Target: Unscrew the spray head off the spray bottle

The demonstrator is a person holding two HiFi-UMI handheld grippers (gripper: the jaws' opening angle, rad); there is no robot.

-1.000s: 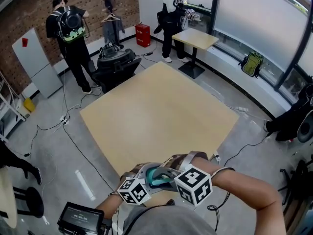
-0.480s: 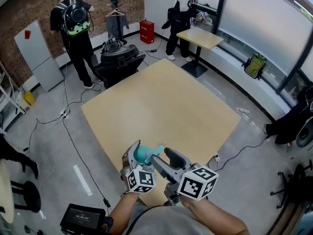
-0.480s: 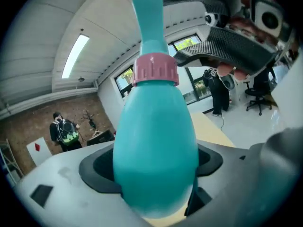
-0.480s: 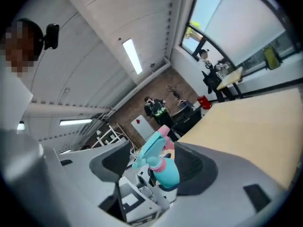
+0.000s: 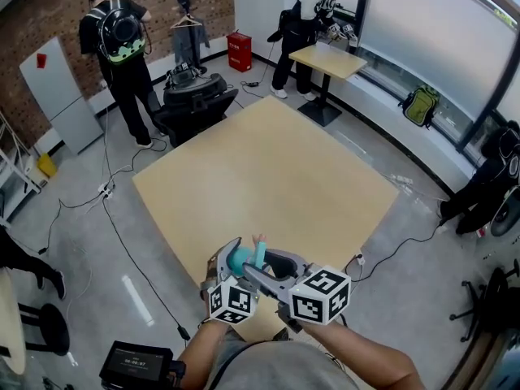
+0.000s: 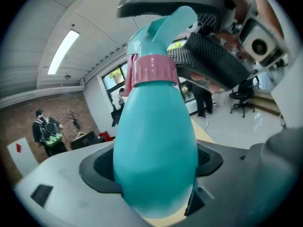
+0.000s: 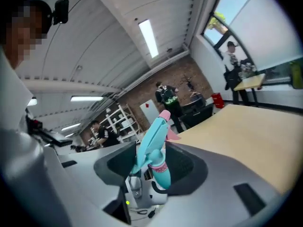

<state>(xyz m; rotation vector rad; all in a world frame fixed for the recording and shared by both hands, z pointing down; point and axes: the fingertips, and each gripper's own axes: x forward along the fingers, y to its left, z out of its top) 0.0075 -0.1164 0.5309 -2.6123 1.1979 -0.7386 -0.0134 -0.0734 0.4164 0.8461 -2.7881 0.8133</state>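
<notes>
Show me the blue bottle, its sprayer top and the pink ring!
spray bottle (image 6: 156, 160), left gripper view, on its round teal belly
spray head (image 7: 151, 136), right gripper view, on its teal body
pink ring (image 6: 152, 70), left gripper view, on its ribbed side

Over the table's (image 5: 268, 177) near corner, the left gripper (image 5: 233, 255) holds a teal spray bottle (image 5: 240, 260); the right gripper (image 5: 258, 268), jaws just closing, flanks its spray head (image 5: 260, 251).

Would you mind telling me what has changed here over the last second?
The left gripper and right gripper carried the spray bottle outward from the person's body, over the table corner. The right gripper's jaws have just been closing, the spray head between them. The left gripper stays shut on the bottle; the table is unmoved.
</notes>
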